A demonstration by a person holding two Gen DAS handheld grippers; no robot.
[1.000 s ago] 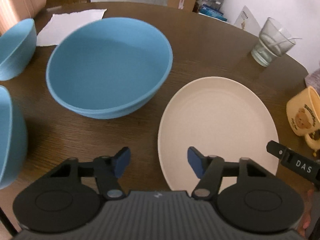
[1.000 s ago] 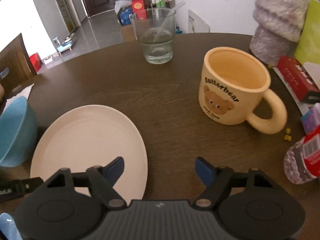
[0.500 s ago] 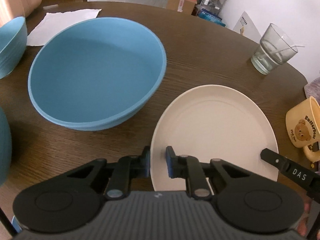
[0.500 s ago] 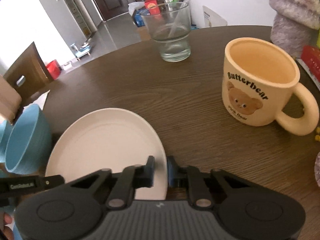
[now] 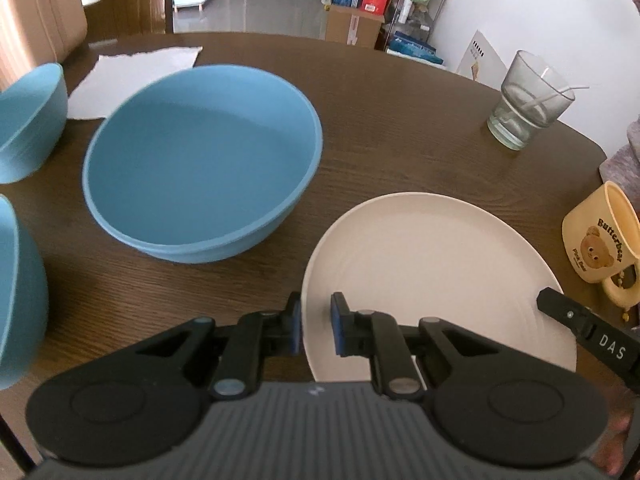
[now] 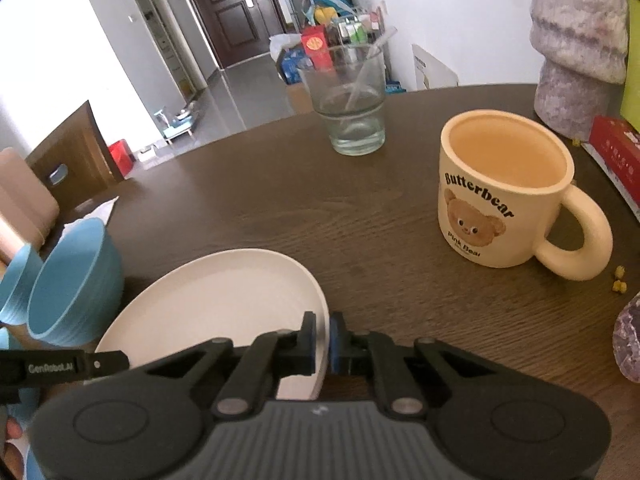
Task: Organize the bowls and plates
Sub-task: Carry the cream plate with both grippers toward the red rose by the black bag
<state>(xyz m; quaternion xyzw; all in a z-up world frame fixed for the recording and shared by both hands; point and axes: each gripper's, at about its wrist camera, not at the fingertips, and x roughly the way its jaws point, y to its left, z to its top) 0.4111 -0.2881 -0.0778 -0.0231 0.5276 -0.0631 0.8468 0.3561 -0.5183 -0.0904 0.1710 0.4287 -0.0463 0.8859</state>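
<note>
A cream plate [image 5: 432, 276] [image 6: 216, 304] lies on the dark wooden table [image 5: 392, 120]. My left gripper [image 5: 316, 330] is shut on the plate's left rim, one blue pad outside and one inside. My right gripper [image 6: 322, 344] pinches the opposite rim, its jaws closing the last bit with the pads pressing on it. Its finger [image 5: 588, 330] shows at the plate's right edge in the left wrist view. A large blue bowl [image 5: 200, 176] stands left of the plate. Smaller blue bowls [image 5: 28, 120] [image 6: 72, 280] sit further left. I cannot tell whether the plate is off the table.
A yellow bear mug [image 6: 500, 192] [image 5: 596, 240] stands right of the plate, and a glass with a straw [image 6: 352, 108] [image 5: 524, 112] stands behind it. A white napkin [image 5: 132, 76] lies at the far left. A red box [image 6: 616, 152] and a purple knitted thing [image 6: 576, 40] crowd the right edge.
Both grippers went from wide open to shut on opposite rims of the cream plate. Both views have tipped up a little, showing more of the room beyond the table.
</note>
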